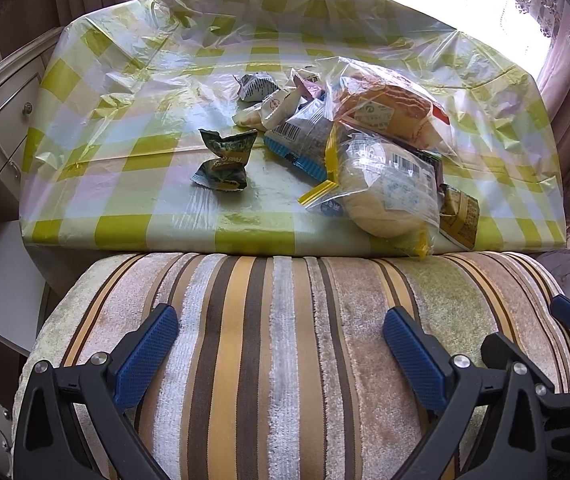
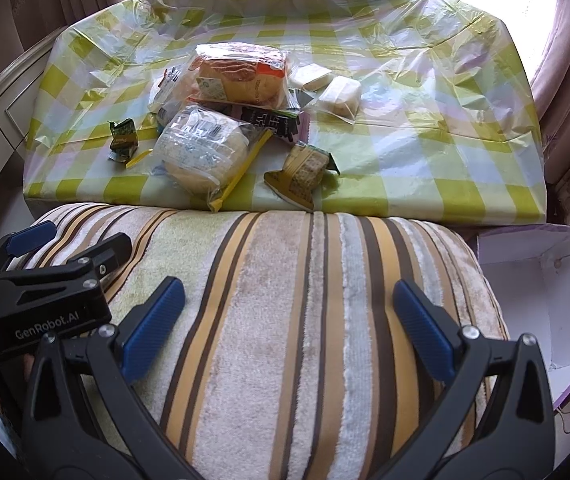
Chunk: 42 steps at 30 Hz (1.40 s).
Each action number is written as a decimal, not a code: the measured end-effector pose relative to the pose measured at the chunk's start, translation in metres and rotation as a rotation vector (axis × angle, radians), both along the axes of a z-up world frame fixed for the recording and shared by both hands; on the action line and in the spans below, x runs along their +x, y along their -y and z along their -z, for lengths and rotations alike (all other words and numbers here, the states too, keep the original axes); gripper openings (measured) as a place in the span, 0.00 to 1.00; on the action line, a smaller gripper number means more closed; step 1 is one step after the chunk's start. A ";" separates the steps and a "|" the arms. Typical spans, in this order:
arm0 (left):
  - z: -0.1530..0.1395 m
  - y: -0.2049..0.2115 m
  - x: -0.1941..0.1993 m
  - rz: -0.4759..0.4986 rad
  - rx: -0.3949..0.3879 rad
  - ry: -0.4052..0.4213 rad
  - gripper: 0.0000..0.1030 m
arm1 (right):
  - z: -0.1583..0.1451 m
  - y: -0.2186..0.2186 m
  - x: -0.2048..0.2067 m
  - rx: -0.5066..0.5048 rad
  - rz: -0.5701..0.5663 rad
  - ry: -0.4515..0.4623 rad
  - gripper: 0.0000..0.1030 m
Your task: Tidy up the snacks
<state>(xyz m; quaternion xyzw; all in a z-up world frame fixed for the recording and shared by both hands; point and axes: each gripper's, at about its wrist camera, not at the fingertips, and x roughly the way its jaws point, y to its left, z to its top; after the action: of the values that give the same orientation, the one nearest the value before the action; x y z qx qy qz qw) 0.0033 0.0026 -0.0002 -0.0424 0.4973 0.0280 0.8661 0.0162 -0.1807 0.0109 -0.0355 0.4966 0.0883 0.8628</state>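
Snacks piled on checked table; both grippers spread wide, holding nothing.

Left gripper and right gripper poised side by side above striped cushion, blue pads far apart, nothing between them. Snack pile heaped on plastic-covered table, toward near edge and right of centre in left wrist view. Pale bun in clear bag at near edge, yellow seal strip overhanging it. Orange-labelled bread bag behind, partly resting on other packets. Small green packet apart to left of pile. Two pale wrapped squares toward far side, right of pile. Yellow-brown packet at near edge. White open box below table's near right corner, beside cushion.
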 end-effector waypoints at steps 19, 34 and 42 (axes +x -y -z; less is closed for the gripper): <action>0.004 -0.003 0.003 0.001 -0.006 -0.004 1.00 | 0.001 -0.001 0.001 -0.002 -0.002 -0.003 1.00; 0.004 -0.003 0.003 0.001 -0.006 -0.003 1.00 | 0.001 -0.001 0.001 -0.002 -0.002 -0.001 1.00; 0.004 -0.003 0.003 0.001 -0.006 -0.003 1.00 | 0.000 -0.001 0.001 -0.002 -0.002 -0.001 1.00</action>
<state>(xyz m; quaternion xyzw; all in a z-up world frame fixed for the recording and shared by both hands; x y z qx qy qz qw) 0.0060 0.0053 -0.0043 -0.0446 0.4986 0.0261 0.8653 0.0170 -0.1801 0.0105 -0.0367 0.4969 0.0887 0.8625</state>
